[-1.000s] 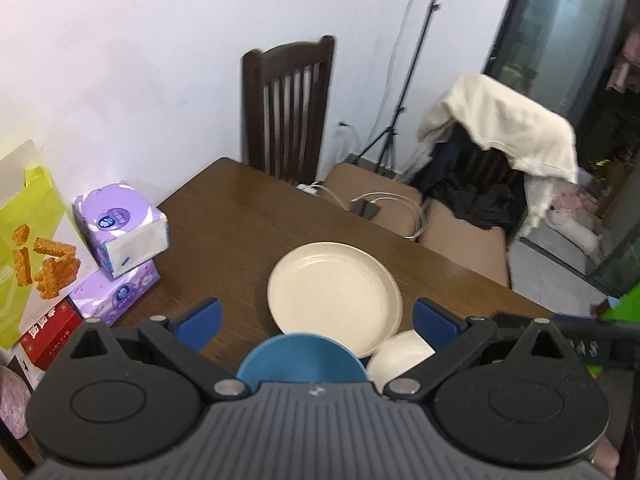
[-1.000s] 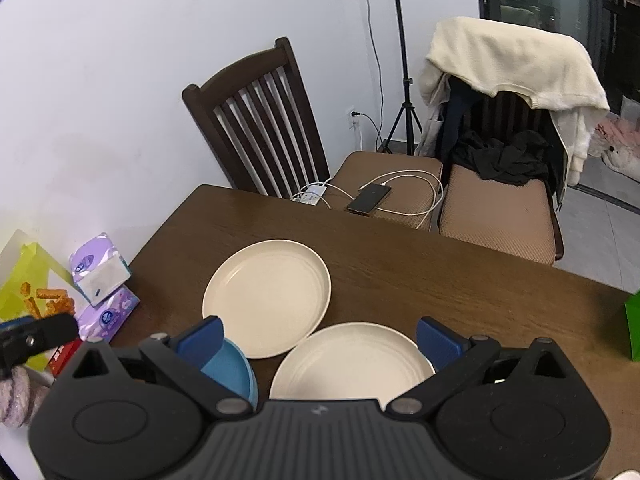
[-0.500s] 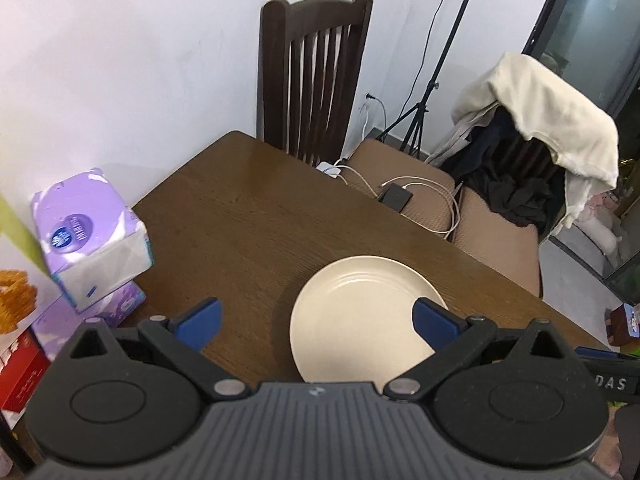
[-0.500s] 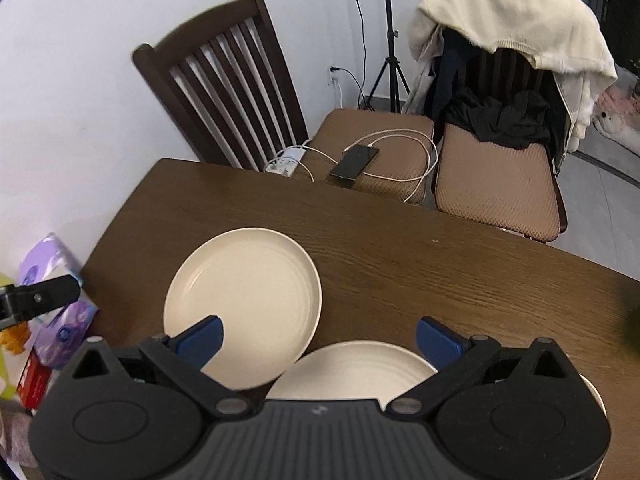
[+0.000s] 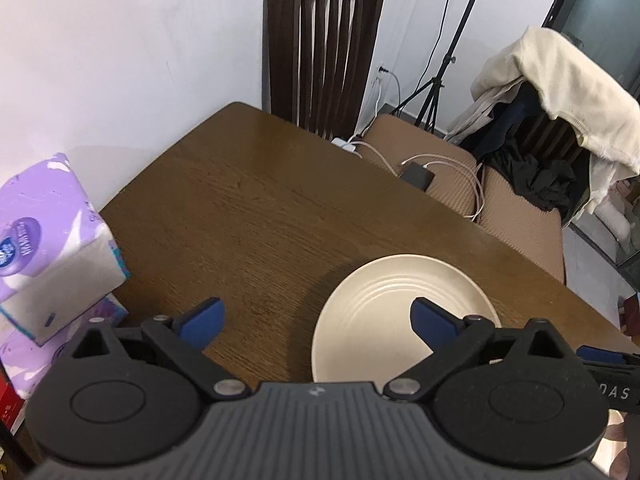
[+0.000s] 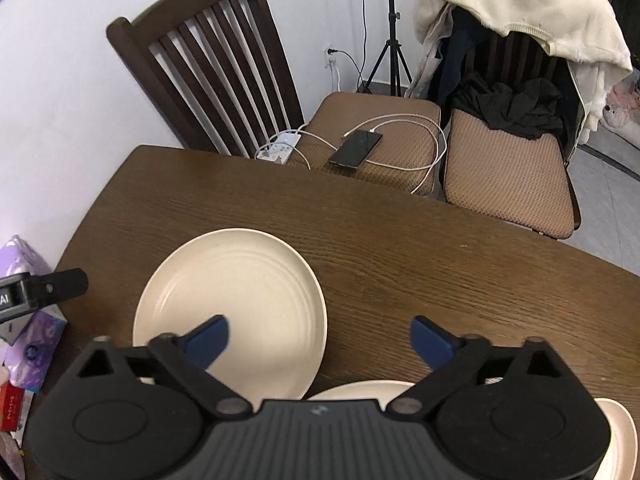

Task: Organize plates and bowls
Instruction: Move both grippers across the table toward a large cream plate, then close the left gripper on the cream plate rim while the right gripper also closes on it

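A cream plate lies on the brown wooden table; it also shows in the right wrist view. My left gripper is open and empty above the table, its right finger over the plate's near part. My right gripper is open and empty, its left finger over the same plate. A second cream plate peeks out under the right gripper's body, and another cream rim shows at the lower right. The left gripper's tip shows at the left edge of the right wrist view.
Purple tissue packs are stacked at the table's left edge. A dark wooden chair stands behind the table, with a phone and cables on its seat. A second chair carries clothes. The table's far edge is close.
Both grippers have moved forward and lower over the table. The blue bowl and the second plate have dropped out of the left wrist view. Both grippers stay open.
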Tool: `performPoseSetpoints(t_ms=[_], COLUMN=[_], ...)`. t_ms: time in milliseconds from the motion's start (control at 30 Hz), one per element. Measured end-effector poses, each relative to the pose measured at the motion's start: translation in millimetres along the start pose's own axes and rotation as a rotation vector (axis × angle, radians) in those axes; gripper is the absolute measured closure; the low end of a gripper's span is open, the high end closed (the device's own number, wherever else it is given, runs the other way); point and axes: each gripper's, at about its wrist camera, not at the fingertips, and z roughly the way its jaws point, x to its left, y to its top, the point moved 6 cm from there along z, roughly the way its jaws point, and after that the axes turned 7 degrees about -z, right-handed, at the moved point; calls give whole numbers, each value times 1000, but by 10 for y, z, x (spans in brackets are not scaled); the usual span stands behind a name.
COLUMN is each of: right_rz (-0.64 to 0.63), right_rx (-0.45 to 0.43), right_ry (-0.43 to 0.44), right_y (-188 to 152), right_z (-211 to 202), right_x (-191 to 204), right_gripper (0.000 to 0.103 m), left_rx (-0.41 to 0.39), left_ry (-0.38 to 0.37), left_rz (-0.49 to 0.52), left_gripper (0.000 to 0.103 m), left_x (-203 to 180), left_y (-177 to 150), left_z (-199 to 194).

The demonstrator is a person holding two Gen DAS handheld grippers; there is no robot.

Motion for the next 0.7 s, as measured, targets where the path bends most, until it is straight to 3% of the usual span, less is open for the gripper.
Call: performPoseSetpoints(t_ms=[233, 333, 400, 600, 700], right_rz=[6, 19, 15, 3, -2], right_rx=[5, 21, 34, 49, 58], right_ry=[-7, -12, -17, -13, -3], right_y=[21, -8, -26, -63, -87], right_z=[229, 353, 425, 580, 634], right_x=[-18, -47, -46, -13, -3], right_gripper=[15, 29, 32, 38, 48], left_rx=[30, 47, 54, 96, 123], left_ry=[2, 4, 3, -6, -20], left_rz=[-6, -8, -5, -4, 3], left_gripper=[2, 6, 7, 19, 27], left_x=[82, 107, 116, 106, 109], left_y=[-20, -37, -53, -116, -169], left_z=[272, 395, 449, 631, 692])
